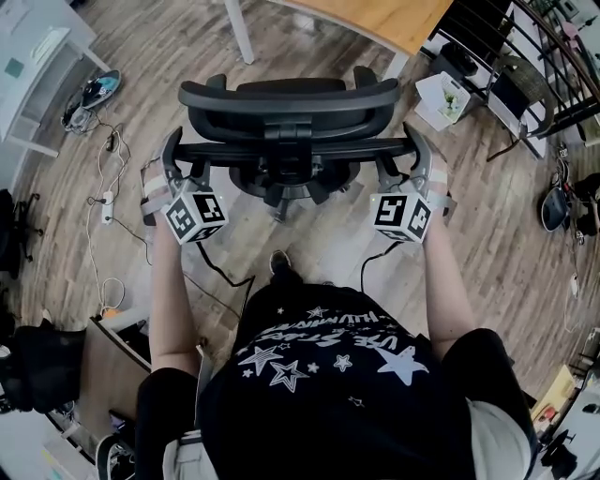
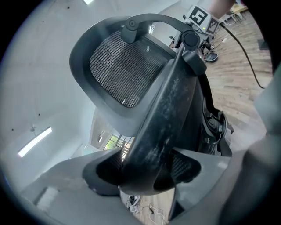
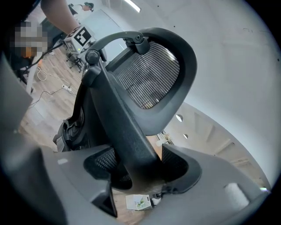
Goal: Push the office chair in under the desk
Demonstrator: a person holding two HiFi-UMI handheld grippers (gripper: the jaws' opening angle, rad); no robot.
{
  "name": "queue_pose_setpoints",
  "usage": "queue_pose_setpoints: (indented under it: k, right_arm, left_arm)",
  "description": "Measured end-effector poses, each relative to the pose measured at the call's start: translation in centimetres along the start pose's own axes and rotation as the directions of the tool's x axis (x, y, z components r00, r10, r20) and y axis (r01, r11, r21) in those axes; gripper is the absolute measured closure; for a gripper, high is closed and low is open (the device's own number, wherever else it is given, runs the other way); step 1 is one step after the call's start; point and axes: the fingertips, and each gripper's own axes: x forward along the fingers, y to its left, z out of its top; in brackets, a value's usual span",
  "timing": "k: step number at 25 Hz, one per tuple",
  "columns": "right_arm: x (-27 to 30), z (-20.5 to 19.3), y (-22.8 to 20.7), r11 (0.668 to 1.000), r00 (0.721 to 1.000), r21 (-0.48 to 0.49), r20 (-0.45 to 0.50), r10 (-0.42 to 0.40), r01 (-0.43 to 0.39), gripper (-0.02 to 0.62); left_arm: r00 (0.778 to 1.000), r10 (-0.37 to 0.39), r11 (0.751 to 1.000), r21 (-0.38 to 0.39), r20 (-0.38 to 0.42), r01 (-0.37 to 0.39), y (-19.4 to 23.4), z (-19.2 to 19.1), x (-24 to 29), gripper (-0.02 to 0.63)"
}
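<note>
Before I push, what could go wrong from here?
1. The left gripper and right gripper clamp the office chair only at the ends of its back bar; they could slip.
2. The white box by the desk may snag the chair's base.
3. The desk leg stands near the path.

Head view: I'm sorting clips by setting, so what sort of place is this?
Probably an office: a mesh-backed office chair, a wooden desk beyond it, and a power strip with trailing cables.

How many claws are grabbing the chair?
2: the left claw grips the chair at its back's left side, the right claw at the right side.
</note>
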Motion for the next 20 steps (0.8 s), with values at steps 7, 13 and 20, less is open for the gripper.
queue_pose_setpoints:
  k: [7, 13, 20]
  right_arm:
    - [1.7, 1.0, 1.4, 1.0, 0.999, -0.001, -0.022, -0.031, 0.031, 0.304]
    - [2.1, 0.7, 1.9, 0.998, 0.997, 0.004, -0.054, -0.062, 0.063, 0.305]
    - [5.9, 1.8, 1.5, 0.998, 0.994, 0.008, -0.092, -0.064, 0.065, 0.305]
  left_arm:
    - [0.999, 0.006, 1.0, 0.008, 0.043, -0.006, 1.0, -1.6, 3.1, 0.296]
    - [0.996, 0.008, 0.999, 0.033, 0.094, -0.011, 1.0, -1.5, 4.7, 0.295]
    - [0.993, -0.003, 0.999, 0.038, 0.114, -0.001, 2.8, -2.3, 9.0, 0.295]
